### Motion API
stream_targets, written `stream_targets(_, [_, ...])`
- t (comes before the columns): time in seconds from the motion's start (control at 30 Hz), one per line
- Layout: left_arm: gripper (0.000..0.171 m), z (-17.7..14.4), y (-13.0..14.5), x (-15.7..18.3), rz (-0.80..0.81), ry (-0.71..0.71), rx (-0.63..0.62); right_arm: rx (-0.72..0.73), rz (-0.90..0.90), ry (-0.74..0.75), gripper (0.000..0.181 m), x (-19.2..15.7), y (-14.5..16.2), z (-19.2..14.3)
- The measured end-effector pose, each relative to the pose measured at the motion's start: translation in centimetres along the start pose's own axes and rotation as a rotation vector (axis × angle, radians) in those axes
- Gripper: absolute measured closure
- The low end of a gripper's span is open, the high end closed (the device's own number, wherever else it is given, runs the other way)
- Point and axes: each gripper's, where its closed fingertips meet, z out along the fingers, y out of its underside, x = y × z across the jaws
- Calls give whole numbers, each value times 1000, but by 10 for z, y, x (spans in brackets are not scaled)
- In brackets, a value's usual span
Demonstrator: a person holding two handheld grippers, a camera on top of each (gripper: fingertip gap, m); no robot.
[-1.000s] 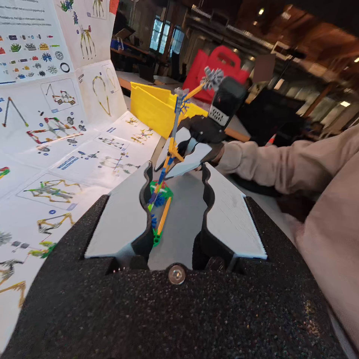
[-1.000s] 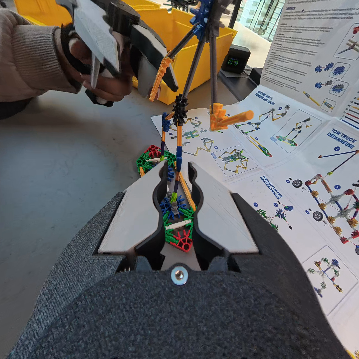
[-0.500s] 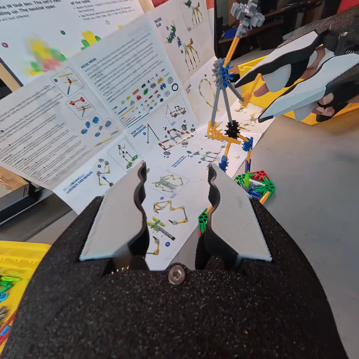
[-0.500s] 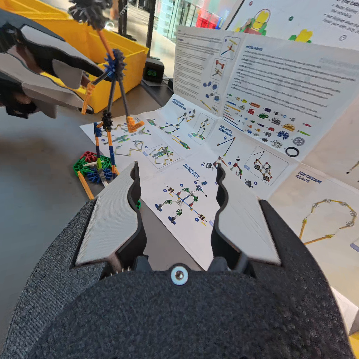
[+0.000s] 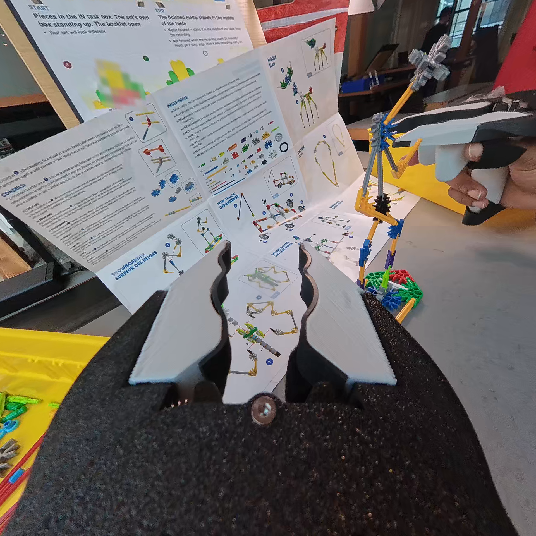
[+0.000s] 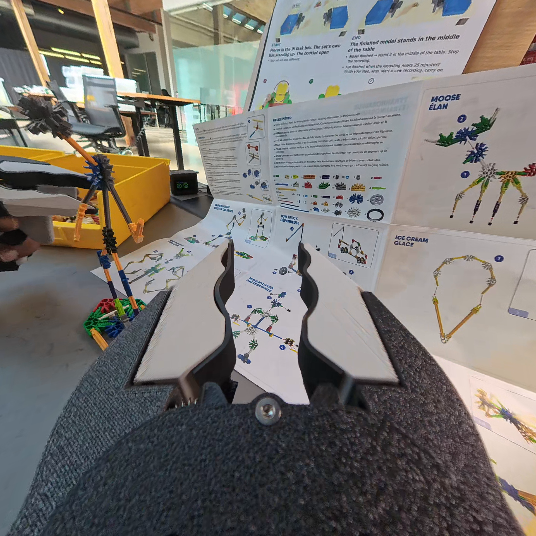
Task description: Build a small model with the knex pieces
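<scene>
On the grey worktop (image 5: 478, 362), both grippers, left (image 5: 264, 249) and right (image 6: 264, 246), gaped wide and empty over the unfolded paper instruction sheet (image 6: 333, 174), leaving the colourful rod-and-connector figure (image 5: 380, 208) standing free.

Grey-fingered hand-held gripper (image 5: 264, 249), white instruction sheet (image 5: 203, 162), yellow bin (image 6: 136, 185), multicoloured rod figure (image 5: 380, 203).

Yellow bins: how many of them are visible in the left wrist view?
2. One yellow bin at the lower left edge, with small loose pieces inside; the other at the right, behind the standing rod-and-connector model. Others may be hidden outside the frame.
</scene>
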Motion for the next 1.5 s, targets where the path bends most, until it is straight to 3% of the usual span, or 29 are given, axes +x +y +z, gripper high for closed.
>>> stream_targets(0.43, [157, -3, -1, -9, 32, -65, 28, -53, -34, -11, 160, -5, 22, 6])
stream_targets(0.63, [159, 0, 4, -15, 34, -105, 21, -46, -15, 48, 158, 11, 24, 5])
stream_targets(0.8, [159, -4, 0, -30, -5, -186, 47, -4, 29, 163, 146, 35, 18, -2])
stream_targets(1.0, [171, -7, 1, -35, -109, -149, 51, 5, 5, 219, 151, 46, 18, -6])
stream_targets(1.13, [171, -1, 9, -16, -212, -2, 21, -28, -104, 198, 153, 36, 25, -2])
stream_targets(1.27, [171, 3, 15, -14, -210, -5, 28, -36, -205, 173, 154, 24, 23, 0])
stream_targets(1.5, [164, 3, 14, -15, -234, -6, 44, -22, -158, 97, 156, 14, 20, 4])
